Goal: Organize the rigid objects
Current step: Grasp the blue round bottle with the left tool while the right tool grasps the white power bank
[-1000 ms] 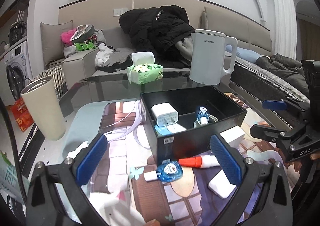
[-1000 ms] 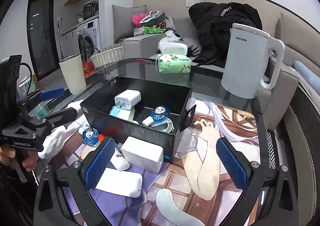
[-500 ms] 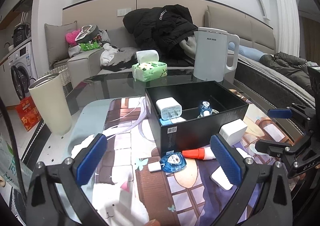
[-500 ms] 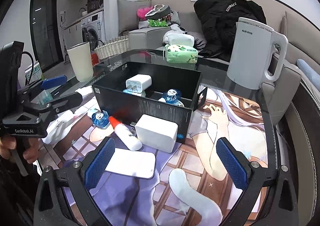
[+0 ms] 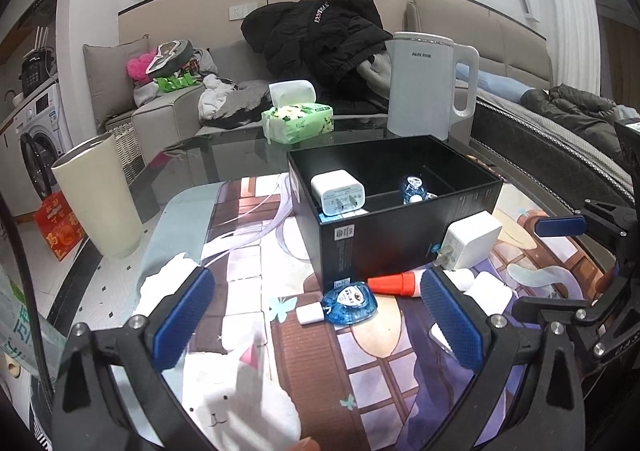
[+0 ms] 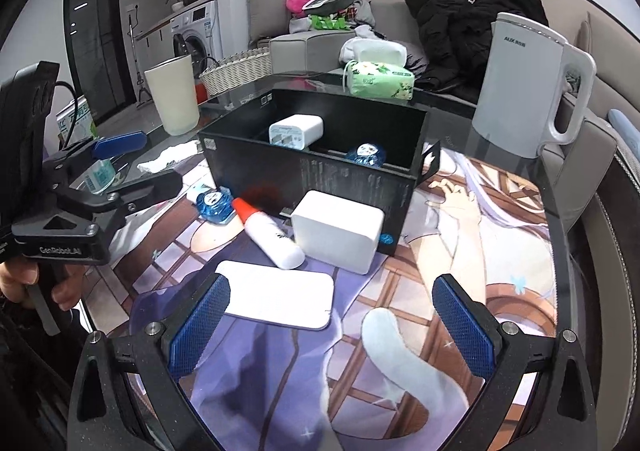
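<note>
1. The worktop (image 6: 500, 155) is dark glass, mostly covered by a printed illustrated mat (image 6: 460, 251).
2. A black box (image 6: 320, 171) stands mid-mat; inside lie a white charger (image 6: 296, 131) and a blue tape dispenser (image 6: 366, 154), in separate compartments.
3. Just outside the box's near wall sit a large white adapter (image 6: 336, 231), touching the box, a white tube with an orange cap (image 6: 268, 231), a second blue dispenser (image 6: 214, 203) and a flat white slab (image 6: 276, 297).
4. At the worktop's far edge stand a white kettle (image 6: 524, 87) and a green tissue pack (image 6: 380, 77); a cream cup (image 6: 172, 95) stands at the left edge.
5. Behind is a grey sofa (image 5: 160, 111) heaped with clothes and a black jacket (image 5: 316, 35); a washing machine (image 5: 36, 131) stands far left.
6. The left tool (image 5: 316, 315) and right tool (image 6: 332, 323) both hover above the mat, jaws spread wide, empty.
</note>
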### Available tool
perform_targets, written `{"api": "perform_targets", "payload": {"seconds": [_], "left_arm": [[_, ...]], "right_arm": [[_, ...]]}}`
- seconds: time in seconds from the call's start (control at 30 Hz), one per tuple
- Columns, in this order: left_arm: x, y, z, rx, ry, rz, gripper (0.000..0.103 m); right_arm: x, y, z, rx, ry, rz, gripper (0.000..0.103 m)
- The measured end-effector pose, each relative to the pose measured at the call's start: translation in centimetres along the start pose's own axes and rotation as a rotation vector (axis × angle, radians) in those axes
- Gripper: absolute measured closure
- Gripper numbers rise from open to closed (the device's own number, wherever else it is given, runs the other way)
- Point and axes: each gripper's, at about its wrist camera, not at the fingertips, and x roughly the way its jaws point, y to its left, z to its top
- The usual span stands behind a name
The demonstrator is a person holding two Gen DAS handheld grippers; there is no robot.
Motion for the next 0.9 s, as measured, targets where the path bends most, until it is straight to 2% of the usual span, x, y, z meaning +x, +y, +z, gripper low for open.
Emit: {"api": "perform_targets", "payload": {"seconds": [0.6, 0.9], "left_arm": [[0.4, 0.2, -0.8, 0.028, 0.048, -0.001, 0.0], [0.8, 0.6, -1.2, 0.03, 0.079, 0.007, 0.0]], "right_arm": [[3.5, 2.5, -0.2, -0.043, 0.139, 0.045, 0.0], [5.0, 3.0, 0.0, -0.045, 0.188, 0.021, 0.0]]}}
